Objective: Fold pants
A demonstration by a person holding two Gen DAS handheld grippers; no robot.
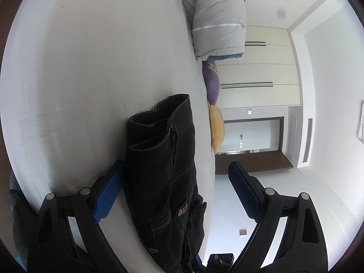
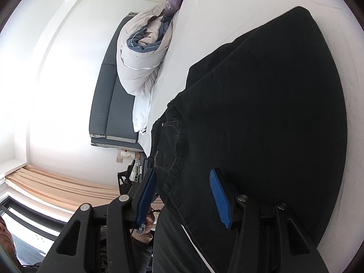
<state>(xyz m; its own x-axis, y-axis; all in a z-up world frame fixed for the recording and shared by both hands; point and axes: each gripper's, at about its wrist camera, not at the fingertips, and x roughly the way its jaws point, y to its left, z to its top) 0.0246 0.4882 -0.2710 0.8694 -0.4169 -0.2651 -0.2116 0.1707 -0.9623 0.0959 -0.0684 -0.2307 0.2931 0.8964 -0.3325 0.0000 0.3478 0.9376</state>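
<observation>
**Both tongs at the black pants on the bed**

Left gripper [image 1: 176,177] stands wide, blue pads [image 1: 107,195] well apart w/ the pants [image 1: 163,170] between them; one pad sits just beside the fabric, the other is clear of it, so no squeeze. Right gripper [image 2: 183,195] is about half spread, and the pants [image 2: 261,113] fill the gap between its pads [image 2: 219,201]. Can't tell whether those pads press on the cloth.

Pants: black denim, pale stitching, metal rivets and a button near the pocket. In the left wrist view they lie as a narrow bundle w/ two hem openings stacked at the far end. In the right wrist view they spread as a broad dark sheet w/ a pocket and a rivet near the tongs. They rest on a white bed sheet [image 1: 91,68].

Further out: a rolled grey duvet [image 1: 216,16] (white stripe across it), then a purple cushion [image 1: 212,84] and a yellow cushion [image 1: 217,129] along the bed's edge. Behind those, white wardrobe doors [image 1: 261,75]. Right wrist view adds a dark headboard [image 2: 109,104], beige curtain [image 2: 56,186] and a hand [image 2: 149,224] low beside the tongs.
</observation>
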